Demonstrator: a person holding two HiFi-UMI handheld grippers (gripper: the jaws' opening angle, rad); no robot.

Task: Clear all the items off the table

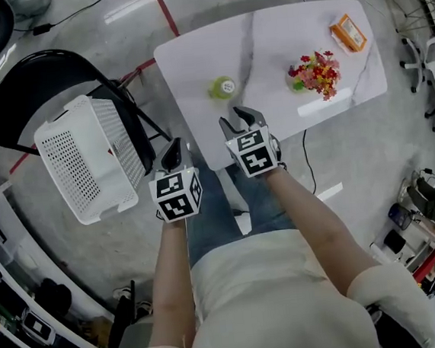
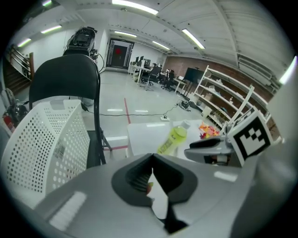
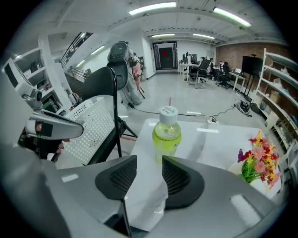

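right gripper: jaws partly apart, a narrow gap, nothing between them; pointed down toward the near table edge.
left gripper: jaws closed together at the tips, empty; sat beside the right one, off the table's near corner.
bottle: yellow-green, white cap, upright on the table; straight ahead of the right gripper's jaws, near but not between them; ahead and to the right of the left gripper.
flowers: small bright bunch, further off and to the right of the right gripper.
orange packet: flat at the far right corner, well beyond both tools.
basket: white, perforated, tilted on a black chair, just to the left of the left gripper; likely the drop spot.
step (judged): approach to the bottle, first item; nothing cleared yet.
risk 1: gap looked narrower than the bottle body; pushing in like this would shove or tip it.
risk 2: bottle tall and round; a high or off-centre pinch could let it swing or slip on the carry.
risk 3: basket sat tilted on the chair; a hard drop might shift it or let the bottle roll out.
risk 4: grippers close together; crossing to the basket could bump the left one.
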